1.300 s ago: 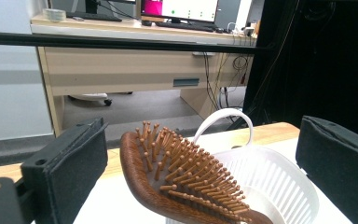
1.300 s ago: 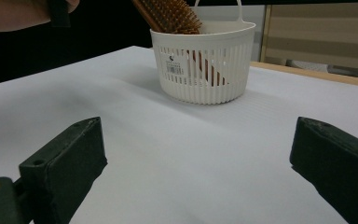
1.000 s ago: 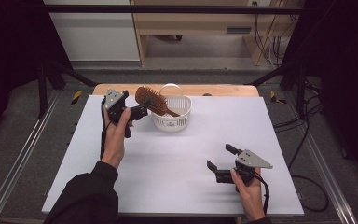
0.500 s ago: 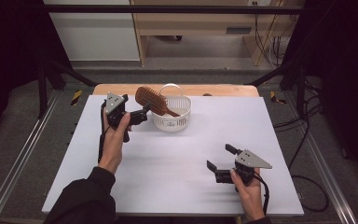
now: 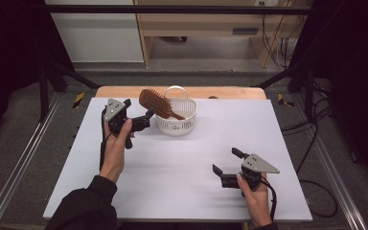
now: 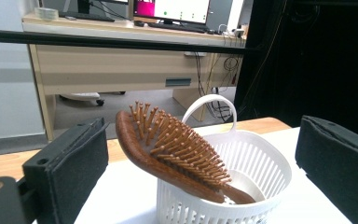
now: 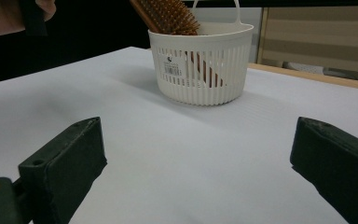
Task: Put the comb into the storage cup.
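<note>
Here, a brown wooden paddle hairbrush (image 5: pixel 157 103) leans in a small white slotted plastic basket (image 5: pixel 176 124) near the far edge of the white bench (image 5: pixel 172 167) — handle down inside, bristled head jutting up over the rim toward the left tool (image 5: pixel 136 115). That tool hovers just beside the brush head, jaws spread wide and holding nothing; in the left gripper view the head (image 6: pixel 168 144) sits between the two black pads without touching either. The right tool (image 5: pixel 225 167) rests low near the bench's front edge, well apart from the basket, likewise wide open and empty. The brush looks light and rigid, its polished back probably slick; the narrow edges of the head seem the surest place to pinch. The basket looks light enough to tip or slide if the brush drags on its rim.
</note>
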Demonstrator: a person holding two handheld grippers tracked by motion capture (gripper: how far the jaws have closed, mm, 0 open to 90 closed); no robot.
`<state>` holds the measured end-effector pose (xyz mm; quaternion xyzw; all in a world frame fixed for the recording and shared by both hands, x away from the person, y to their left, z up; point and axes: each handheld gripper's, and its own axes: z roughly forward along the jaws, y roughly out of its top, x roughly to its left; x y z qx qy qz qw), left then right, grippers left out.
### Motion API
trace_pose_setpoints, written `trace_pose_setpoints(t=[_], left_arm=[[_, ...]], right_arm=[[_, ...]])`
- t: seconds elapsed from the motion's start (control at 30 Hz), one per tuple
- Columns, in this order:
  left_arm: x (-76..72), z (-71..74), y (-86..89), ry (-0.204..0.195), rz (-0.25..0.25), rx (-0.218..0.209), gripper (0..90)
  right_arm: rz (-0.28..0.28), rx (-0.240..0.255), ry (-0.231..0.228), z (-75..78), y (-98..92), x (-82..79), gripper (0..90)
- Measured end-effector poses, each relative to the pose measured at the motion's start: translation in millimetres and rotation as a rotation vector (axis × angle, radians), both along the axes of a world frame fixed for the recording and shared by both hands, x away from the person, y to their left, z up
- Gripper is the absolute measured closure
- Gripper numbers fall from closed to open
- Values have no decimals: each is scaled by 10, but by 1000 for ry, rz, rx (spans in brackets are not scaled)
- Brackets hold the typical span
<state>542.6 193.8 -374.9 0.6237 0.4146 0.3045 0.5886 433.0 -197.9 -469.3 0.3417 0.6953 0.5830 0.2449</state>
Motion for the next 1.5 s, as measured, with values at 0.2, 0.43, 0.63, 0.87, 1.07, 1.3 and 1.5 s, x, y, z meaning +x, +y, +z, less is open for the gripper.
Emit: trace_pose_setpoints(t=[0.2,0.43,0.63,0.87,1.07,1.3,1.5], left_arm=[[-22,-2,30,0,-4,-3,26],[-72,1,42,-11,-13,7,26],[-99,14,35,-16,-22,11,25],[-131,15,48,-23,-27,21,23],[-155,14,80,-27,-23,9,22],[-196,12,132,-25,-24,-2,22],[-257,5,183,-32,-12,40,21]], right_arm=[[-11,-8,-12,-4,2,5,34],[-19,-18,-17,-5,6,5,34],[-23,-20,-21,-1,7,0,34],[-26,-23,-23,0,7,-3,34],[-24,-22,-21,-1,11,-2,34],[-26,-25,-21,-2,11,-1,34],[-26,-26,-21,-2,15,1,34]])
